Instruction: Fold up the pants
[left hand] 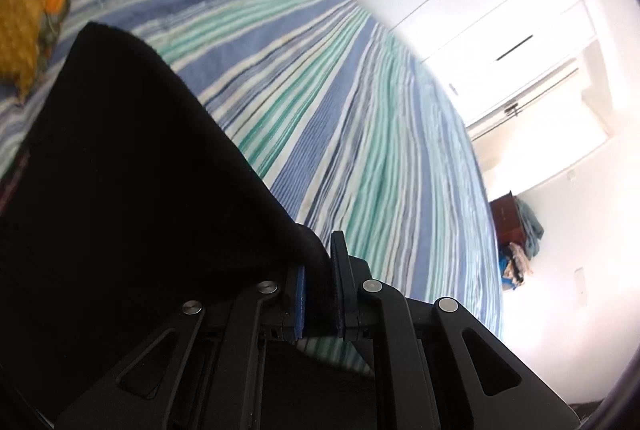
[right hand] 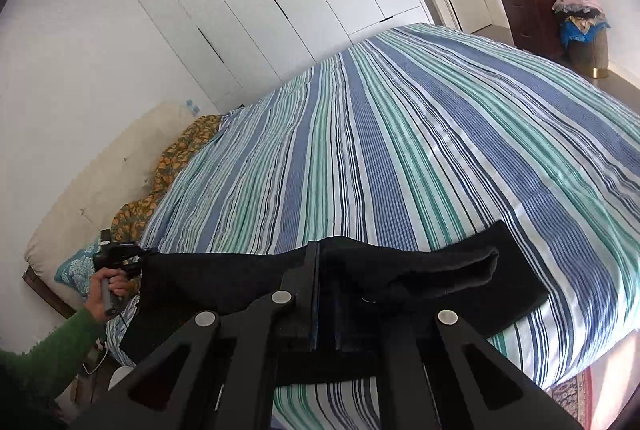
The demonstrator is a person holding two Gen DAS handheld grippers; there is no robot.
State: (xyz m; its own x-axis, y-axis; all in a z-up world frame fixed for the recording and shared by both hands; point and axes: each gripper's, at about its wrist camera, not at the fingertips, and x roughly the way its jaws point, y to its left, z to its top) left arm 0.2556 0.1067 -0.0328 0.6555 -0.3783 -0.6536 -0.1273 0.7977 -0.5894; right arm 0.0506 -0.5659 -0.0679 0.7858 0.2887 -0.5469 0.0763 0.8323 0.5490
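The black pants (right hand: 500, 282) lie along the near edge of the striped bed, lifted at both ends. In the right wrist view my right gripper (right hand: 318, 254) is shut on the fabric's upper edge, which drapes over its right finger. At far left a hand in a green sleeve holds my left gripper (right hand: 124, 258) at the pants' other end. In the left wrist view the left gripper (left hand: 320, 270) is shut on a pinched fold of the pants (left hand: 120, 189), which hang as a dark sheet to the left and hide the bed below.
The blue, green and white striped bedcover (right hand: 400, 133) fills most of both views. Orange floral pillows (right hand: 176, 157) lie at the head. White wardrobe doors (right hand: 260, 1) stand behind. A brown dresser (right hand: 528, 17) and a full laundry basket (right hand: 588, 41) stand past the far corner.
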